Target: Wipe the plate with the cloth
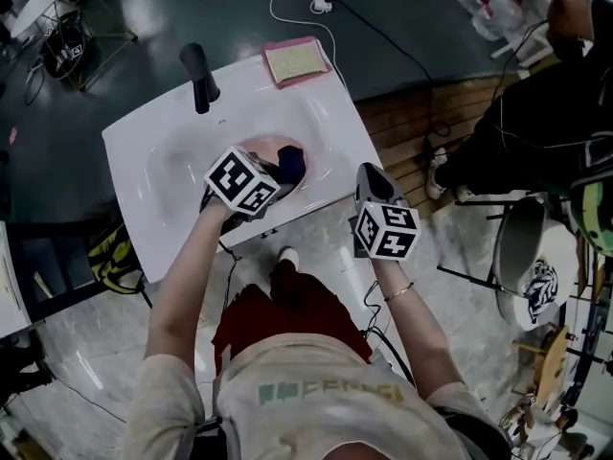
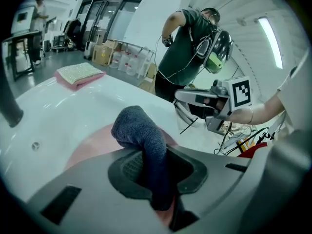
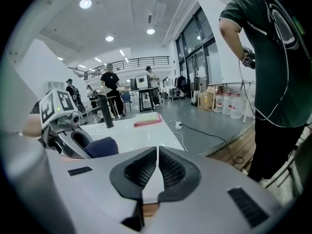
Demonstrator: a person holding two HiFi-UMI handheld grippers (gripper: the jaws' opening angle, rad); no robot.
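Workshop hall, white sink (image 1: 153,166) standing on a dark floor, cloth held at the plate in the sink.
Left gripper (image 2: 158,172) fingers are clamped on a dark blue cloth (image 2: 141,130). The cloth's rolled end bulges out past the fingers over the pink plate (image 2: 92,143), which lies in the sink bowl; can't tell if cloth and plate touch. Right gripper (image 3: 157,169) fingers are pressed together with nothing between them, held just off the sink's near right edge, over pale floor. Black faucet (image 1: 198,77) stands upright on the sink's far rim, left of the bowl. Pink sponge (image 1: 295,61) with a yellowish top sits on the sink's far right corner. White cable and plug (image 1: 322,0) lie on the floor beyond the sink. A person in a dark green top (image 3: 273,57) stands to the right of the sink.
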